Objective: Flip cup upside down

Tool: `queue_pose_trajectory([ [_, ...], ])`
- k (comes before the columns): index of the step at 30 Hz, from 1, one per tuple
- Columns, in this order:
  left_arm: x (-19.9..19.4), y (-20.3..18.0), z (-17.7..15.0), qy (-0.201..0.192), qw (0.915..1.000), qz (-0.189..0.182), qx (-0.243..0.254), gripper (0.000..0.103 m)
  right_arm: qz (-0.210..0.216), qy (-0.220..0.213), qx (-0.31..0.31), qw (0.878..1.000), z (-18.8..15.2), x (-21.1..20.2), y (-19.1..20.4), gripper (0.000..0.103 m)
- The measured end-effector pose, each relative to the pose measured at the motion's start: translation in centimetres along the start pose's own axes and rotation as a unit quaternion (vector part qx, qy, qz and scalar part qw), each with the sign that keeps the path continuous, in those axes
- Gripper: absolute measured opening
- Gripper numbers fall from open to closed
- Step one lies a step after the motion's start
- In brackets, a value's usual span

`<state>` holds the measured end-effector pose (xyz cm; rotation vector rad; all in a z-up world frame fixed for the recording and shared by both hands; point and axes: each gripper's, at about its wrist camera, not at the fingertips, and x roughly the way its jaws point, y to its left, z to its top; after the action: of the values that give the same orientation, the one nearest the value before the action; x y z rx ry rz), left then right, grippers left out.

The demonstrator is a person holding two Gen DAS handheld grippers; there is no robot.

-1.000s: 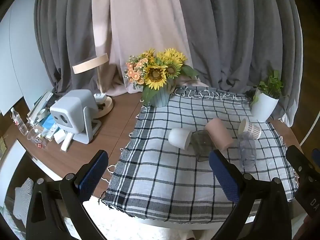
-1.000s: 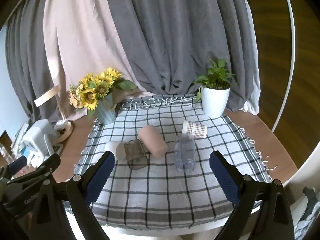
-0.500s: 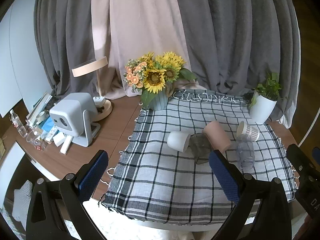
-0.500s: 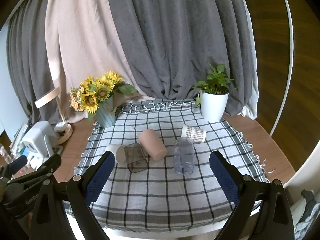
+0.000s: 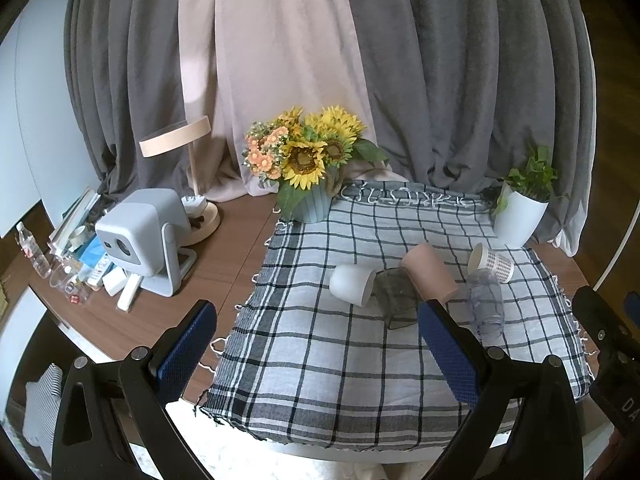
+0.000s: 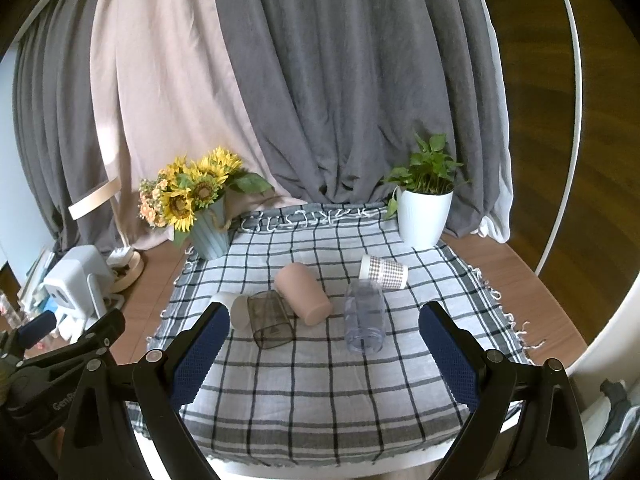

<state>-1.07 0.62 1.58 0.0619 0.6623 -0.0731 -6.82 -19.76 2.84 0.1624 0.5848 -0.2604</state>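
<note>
Several cups lie on their sides on a checked cloth (image 6: pixel 320 392): a white cup (image 6: pixel 232 310), a smoky clear square cup (image 6: pixel 270 318), a pink cup (image 6: pixel 304 292), a clear plastic cup (image 6: pixel 364 316) and a chequered paper cup (image 6: pixel 384 272). They show in the left wrist view too: white (image 5: pixel 352 284), smoky (image 5: pixel 396 296), pink (image 5: pixel 428 276), clear (image 5: pixel 484 304), paper (image 5: pixel 492 262). My left gripper (image 5: pixel 316 344) and right gripper (image 6: pixel 320 344) are both open and empty, held above the cloth's near edge, well short of the cups.
A sunflower vase (image 6: pixel 208 232) stands at the cloth's back left, a white potted plant (image 6: pixel 424 216) at the back right. A white projector (image 5: pixel 148 236), a lamp (image 5: pixel 188 184) and small clutter sit on the wooden table to the left. Curtains hang behind.
Both grippers have drawn back and up a little, so the table and cups look smaller and lower. The cups have not moved.
</note>
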Motion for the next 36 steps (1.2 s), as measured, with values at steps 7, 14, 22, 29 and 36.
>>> queue_pose_trajectory([
  [7, -0.16, -0.22, -0.04, -0.002, 1.0000, -0.001, 0.001, 0.103, 0.000, -0.004, -0.001, 1.000, 0.03, -0.21, 0.00, 0.096],
  [14, -0.30, -0.26, 0.05, -0.004, 1.0000, -0.003, 0.002, 0.103, -0.001, -0.007, -0.002, 1.000, 0.24, -0.31, -0.29, 0.096],
  [22, -0.35, -0.20, 0.04, -0.005, 1.0000, -0.003, 0.002, 0.103, -0.003, -0.009, -0.001, 1.000, 0.10, -0.31, -0.27, 0.096],
  [29, -0.36, -0.26, -0.01, -0.005, 1.0000, -0.003, 0.002, 0.103, -0.007, -0.007, -0.001, 1.000, 0.12, -0.21, -0.32, 0.096],
  [36, -0.40, -0.39, 0.00, -0.006, 1.0000, -0.003, 0.002, 0.103, -0.009, -0.007, -0.001, 1.000, 0.15, -0.25, -0.40, 0.096],
])
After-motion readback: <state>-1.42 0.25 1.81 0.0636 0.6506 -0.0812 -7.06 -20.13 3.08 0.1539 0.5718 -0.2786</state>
